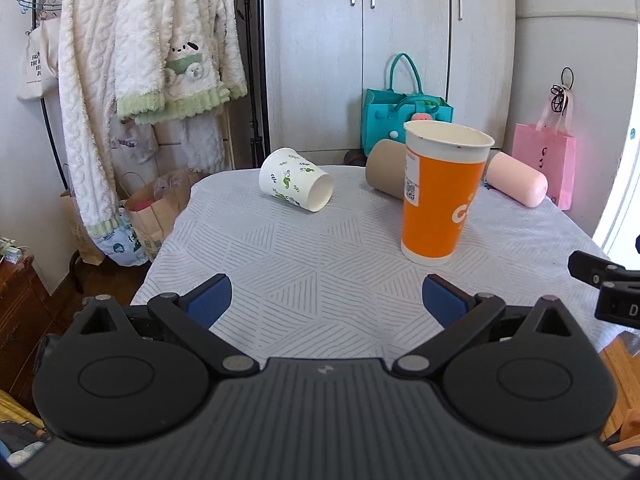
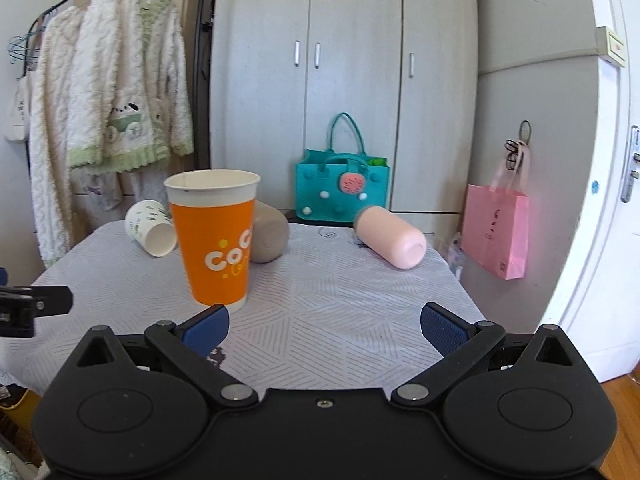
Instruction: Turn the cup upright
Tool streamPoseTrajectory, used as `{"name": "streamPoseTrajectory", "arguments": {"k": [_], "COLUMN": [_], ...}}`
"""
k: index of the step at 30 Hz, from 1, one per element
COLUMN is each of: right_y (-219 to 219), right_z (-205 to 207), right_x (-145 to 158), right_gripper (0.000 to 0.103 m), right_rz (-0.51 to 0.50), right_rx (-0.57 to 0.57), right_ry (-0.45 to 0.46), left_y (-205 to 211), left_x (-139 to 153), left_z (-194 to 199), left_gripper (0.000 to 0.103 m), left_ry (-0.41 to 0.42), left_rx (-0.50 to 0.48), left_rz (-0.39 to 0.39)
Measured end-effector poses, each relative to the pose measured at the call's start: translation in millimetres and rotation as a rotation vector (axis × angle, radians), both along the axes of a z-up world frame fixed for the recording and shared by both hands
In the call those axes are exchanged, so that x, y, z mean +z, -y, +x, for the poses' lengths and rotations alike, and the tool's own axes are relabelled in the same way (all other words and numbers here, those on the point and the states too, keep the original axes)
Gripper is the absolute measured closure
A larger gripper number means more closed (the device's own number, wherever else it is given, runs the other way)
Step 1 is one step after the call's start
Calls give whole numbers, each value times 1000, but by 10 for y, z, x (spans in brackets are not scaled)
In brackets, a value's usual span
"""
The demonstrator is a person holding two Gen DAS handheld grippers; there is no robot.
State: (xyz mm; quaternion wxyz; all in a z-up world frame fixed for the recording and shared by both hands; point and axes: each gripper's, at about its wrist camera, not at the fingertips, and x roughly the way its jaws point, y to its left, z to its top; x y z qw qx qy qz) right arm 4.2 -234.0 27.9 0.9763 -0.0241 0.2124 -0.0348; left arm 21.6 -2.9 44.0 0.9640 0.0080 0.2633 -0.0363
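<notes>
While both grippers, left gripper [image 1: 326,298] and right gripper [image 2: 324,326], are hovering low with fingers spread and empty, the orange cup [image 1: 440,196] is standing upright on the desk [image 1: 320,248] just ahead.

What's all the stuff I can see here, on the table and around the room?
orange cup: one, orange and white, upright near the table's middle
patterned cup: one, white with green print, on its side, far left
tan cup: one, beige, on its side behind the orange cup
pink cup: one, pale pink, on its side, far right
table: one, pale patterned cloth
teal bag: one, behind the table
pink bag: one, hanging on the right
fleece robes: white and green, hanging left
wardrobe: grey, at the back
left gripper: open, empty
right gripper: open, empty
</notes>
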Motion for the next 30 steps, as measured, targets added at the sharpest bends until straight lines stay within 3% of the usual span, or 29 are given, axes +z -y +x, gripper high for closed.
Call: {"name": "streamPoseTrajectory", "arguments": {"k": [13,30], "right_y": [36,-55], "right_z": [-58,-210], "right_x": [15,64], "right_gripper": [0,0], "right_rz": [9,-23], "right_rx": [-54,-50], "right_ry": [-11,23], "left_y": [-12,-3], "left_x": [-27,-25], "left_z": [9,-105], "left_gripper": [0,0], "left_ry": [7,47], "left_rx": [68,47], "left_rz": [13,24]}}
